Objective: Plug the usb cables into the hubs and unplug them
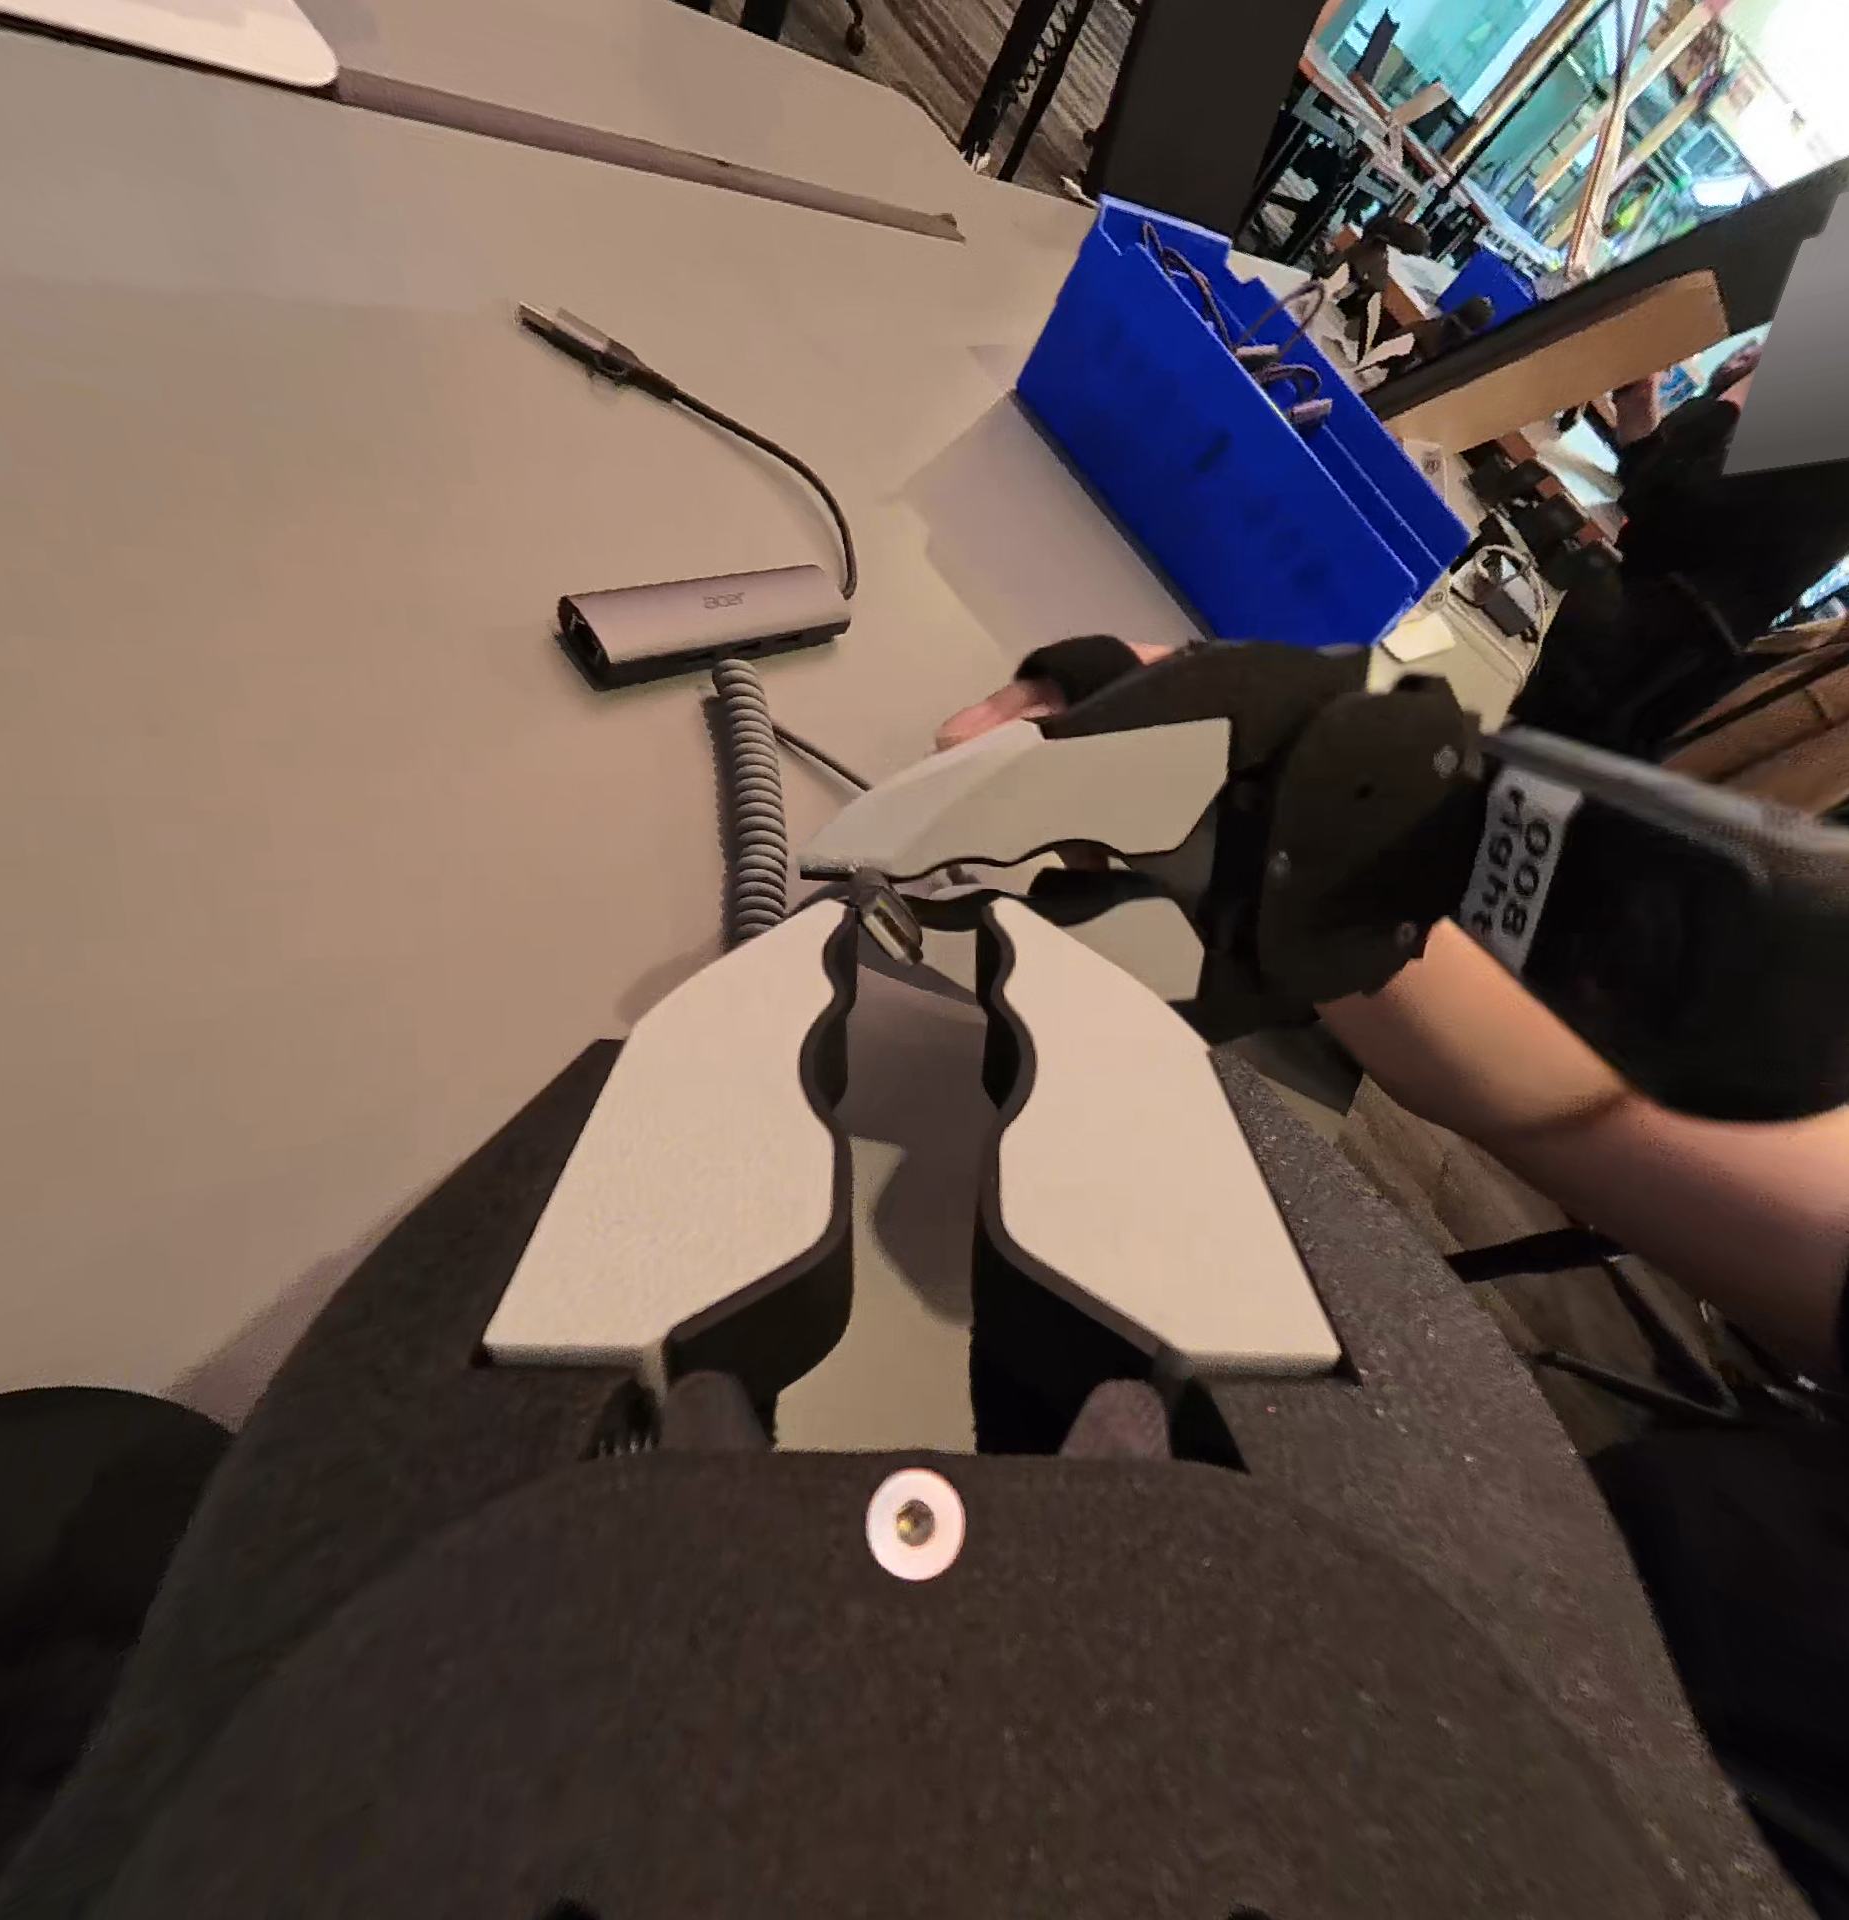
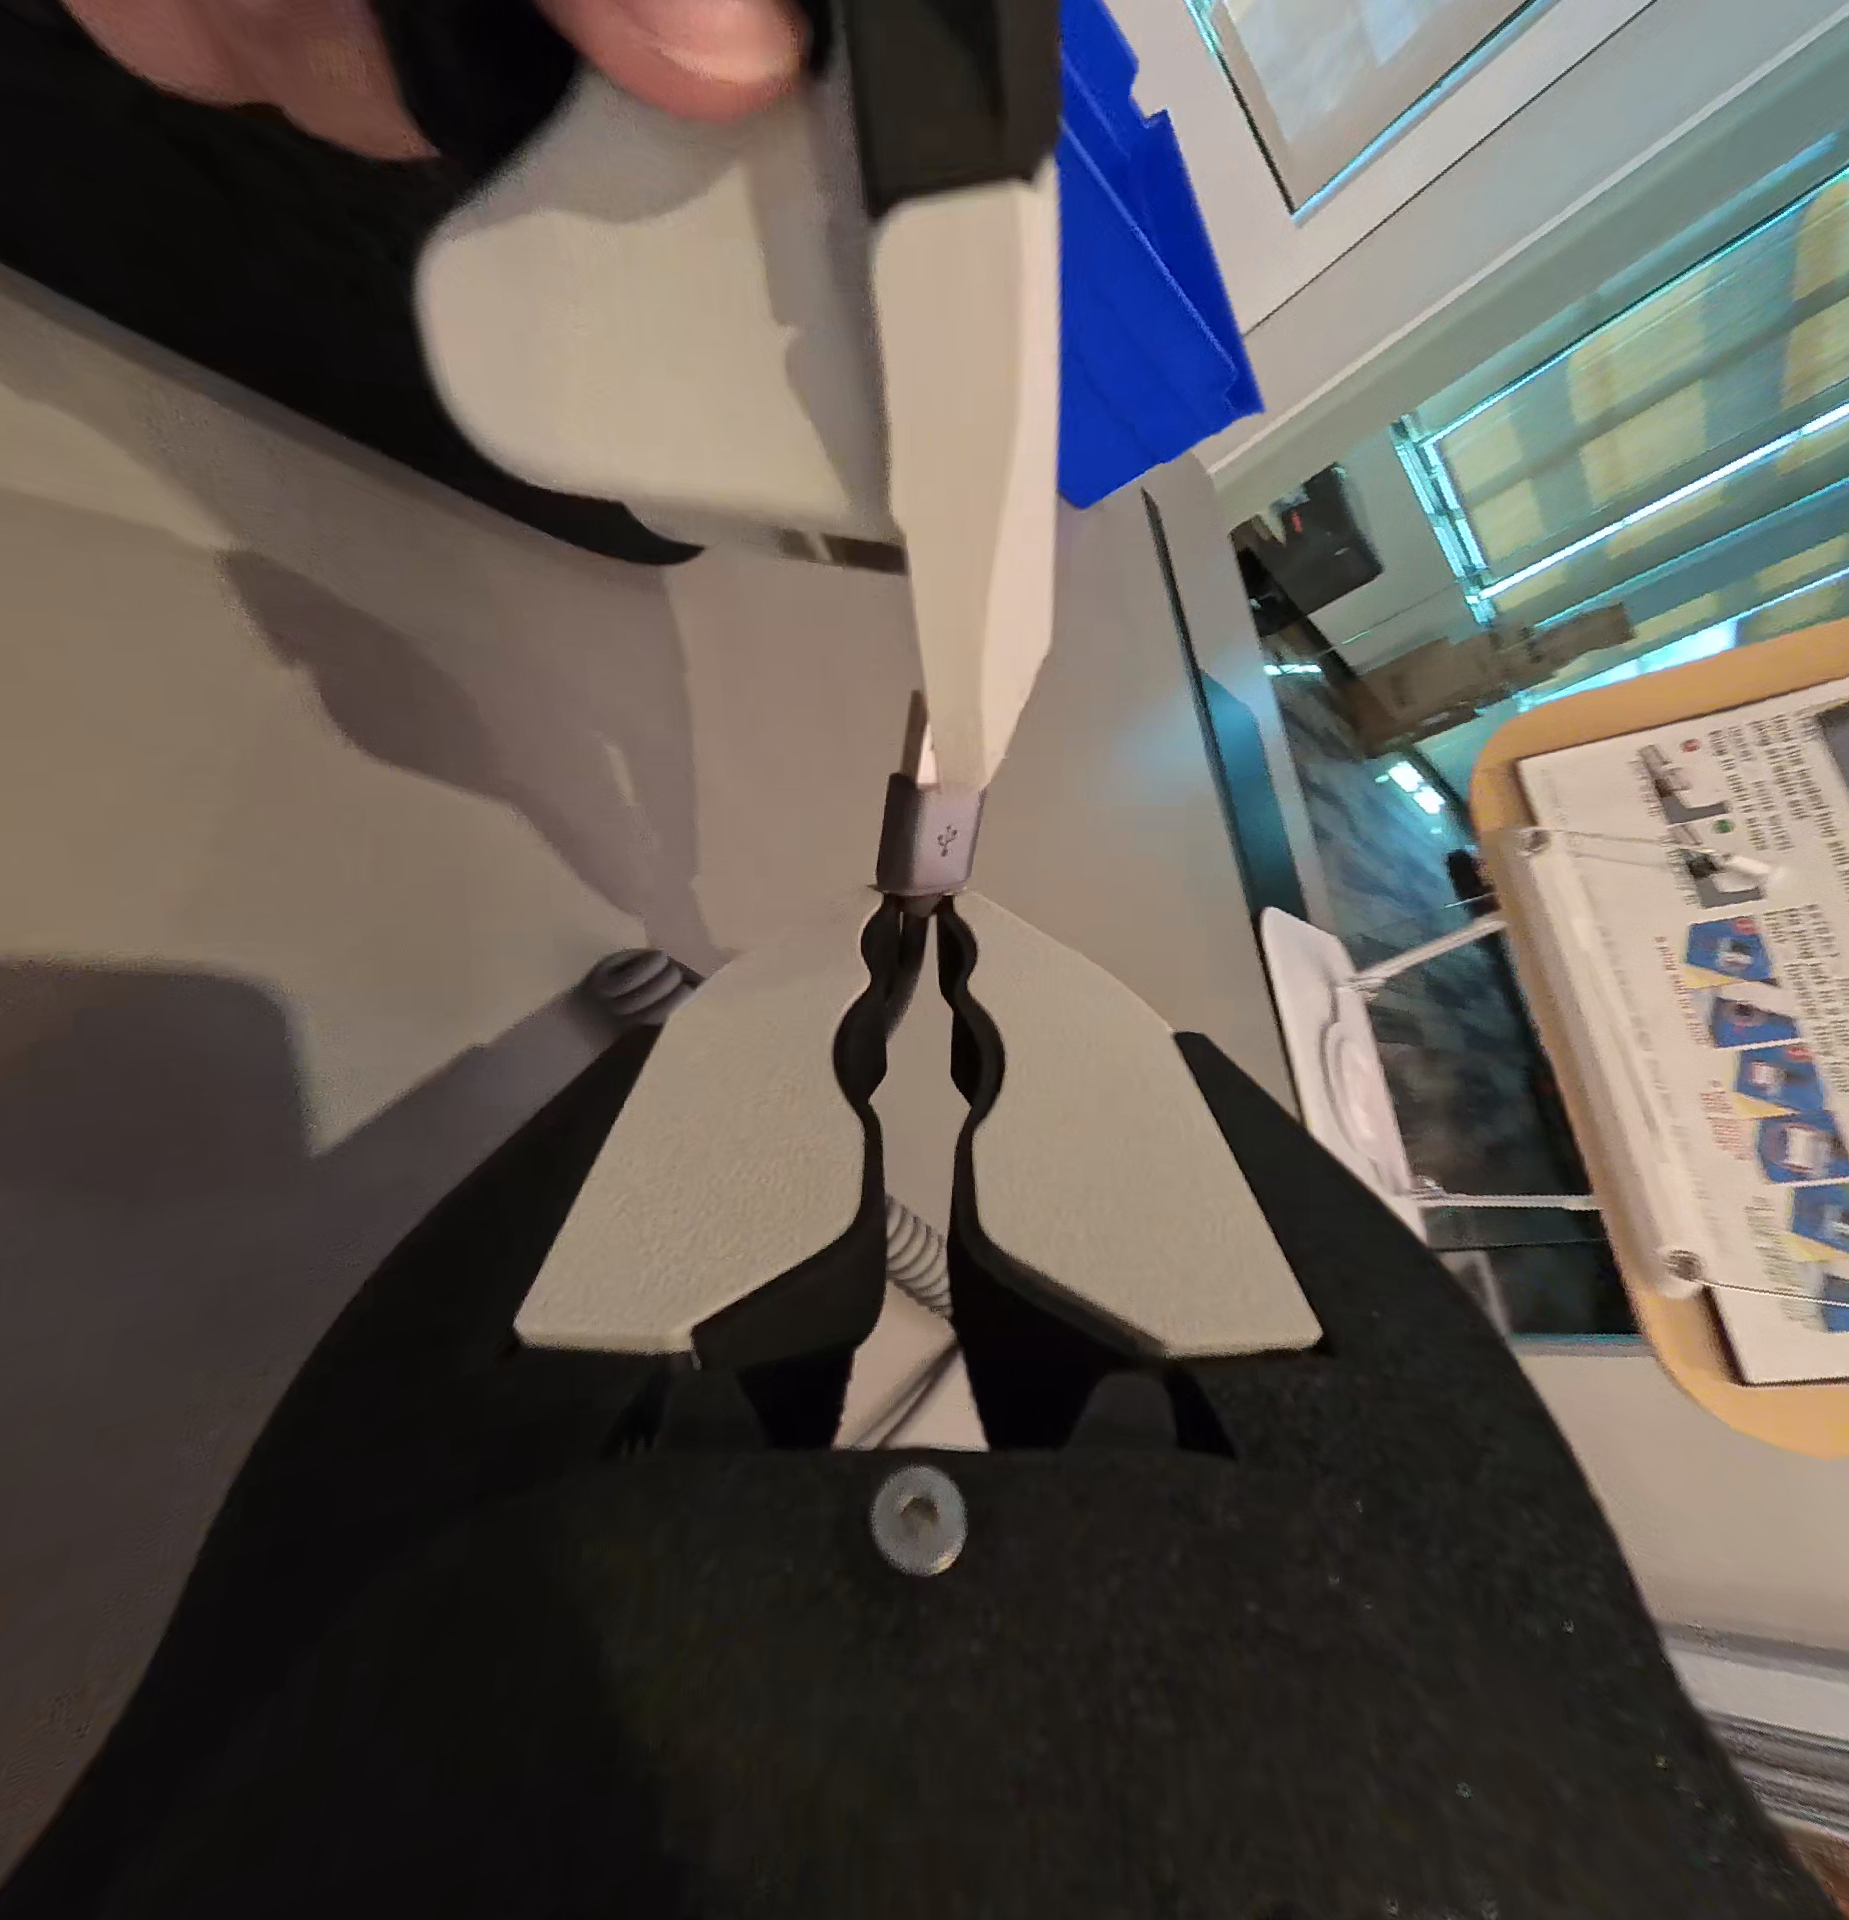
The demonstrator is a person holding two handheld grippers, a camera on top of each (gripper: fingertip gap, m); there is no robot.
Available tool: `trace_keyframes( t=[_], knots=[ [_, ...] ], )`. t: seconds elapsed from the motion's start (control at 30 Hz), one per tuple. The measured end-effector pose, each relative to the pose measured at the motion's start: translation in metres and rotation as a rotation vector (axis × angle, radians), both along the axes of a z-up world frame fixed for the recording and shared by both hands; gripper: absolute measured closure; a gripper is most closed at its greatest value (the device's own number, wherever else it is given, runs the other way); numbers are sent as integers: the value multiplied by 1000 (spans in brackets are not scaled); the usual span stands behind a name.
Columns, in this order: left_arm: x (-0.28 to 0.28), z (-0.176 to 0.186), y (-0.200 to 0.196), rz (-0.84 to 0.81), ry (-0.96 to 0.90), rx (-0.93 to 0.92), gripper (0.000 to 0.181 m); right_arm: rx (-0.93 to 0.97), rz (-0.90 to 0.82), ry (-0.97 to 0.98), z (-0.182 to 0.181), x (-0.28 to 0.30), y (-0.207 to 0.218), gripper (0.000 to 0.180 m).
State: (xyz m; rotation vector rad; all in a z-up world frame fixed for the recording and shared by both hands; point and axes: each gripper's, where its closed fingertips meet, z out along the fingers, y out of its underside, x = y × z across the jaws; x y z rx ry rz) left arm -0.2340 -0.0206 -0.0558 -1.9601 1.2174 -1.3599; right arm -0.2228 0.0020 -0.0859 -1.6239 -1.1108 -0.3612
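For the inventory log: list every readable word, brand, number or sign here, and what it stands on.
Writing is not quoted here; these things bear it.
Grey hub: a brand mark on top.
White label on the right tongs: letters and digits.
Plug: a small symbol.
Sheet on the wooden board: print, blurred.

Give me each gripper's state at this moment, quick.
Left gripper: open, fingers apart around the USB plug, not clamping it.
Right gripper: shut on the USB plug's cable just behind the plug.
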Motion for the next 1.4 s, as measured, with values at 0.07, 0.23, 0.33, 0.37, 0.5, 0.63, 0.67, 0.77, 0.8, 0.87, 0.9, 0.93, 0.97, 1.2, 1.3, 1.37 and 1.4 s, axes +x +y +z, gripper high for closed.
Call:
trace_keyframes(
  t=[0.07, 0.23, 0.33, 0.37, 0.5, 0.63, 0.67, 0.77, 0.8, 0.87, 0.9, 0.93, 0.97, 1.2, 1.3, 1.37, 1.4],
  knots=[
    [0, -3, 4, 5, 12, 8, 170, 24, -6, -12, 1, 1, 0, 173],
    [1, -4, 5, -30, 13, 15, 174, 23, -2, 25, 1, 1, -2, 173],
    [1, 1, 4, -67, -6, -5, 177, 30, 15, 101, 6, -1, -3, 172],
    [1, 4, 3, -83, -15, -10, 177, 24, 27, 134, 7, -3, -3, 169],
    [1, 12, -1, -135, -37, -49, 176, 11, 43, 227, 8, -3, -3, 140],
    [0, 23, -5, -187, -77, -159, 177, 173, 131, 268, 34, -14, -15, 146],
    [-1, 25, -5, -198, -87, -184, 177, 201, 151, 279, 39, -17, -18, 148],
    [-3, 33, -6, -226, -116, -238, 177, 206, 166, 351, 45, -18, -20, 151],
    [-3, 34, -6, -231, -120, -244, 177, 198, 175, 391, 47, -17, -20, 152],
    [-3, 35, -7, -244, -114, -235, 177, 214, 212, 469, 57, -17, -24, 156],
    [-2, 35, -8, -247, -114, -230, 177, 219, 242, 495, 62, -19, -27, 157],
    [-2, 37, -9, -256, -119, -235, 177, 228, 267, 514, 66, -20, -30, 157],
    [-2, 38, -11, -263, -125, -248, 177, 223, 294, 525, 68, -21, -32, 156],
    [2, 47, -13, -278, -164, -305, 177, 234, 275, 520, 69, -17, -30, 156],
    [3, 49, -15, -286, -178, -330, 177, 267, 258, 504, 71, -14, -29, 161],
    [4, 50, -16, -291, -187, -348, 177, 276, 265, 516, 74, -15, -30, 162],
    [5, 50, -16, -294, -194, -361, 177, 277, 263, 521, 75, -15, -30, 162]
  ],
)
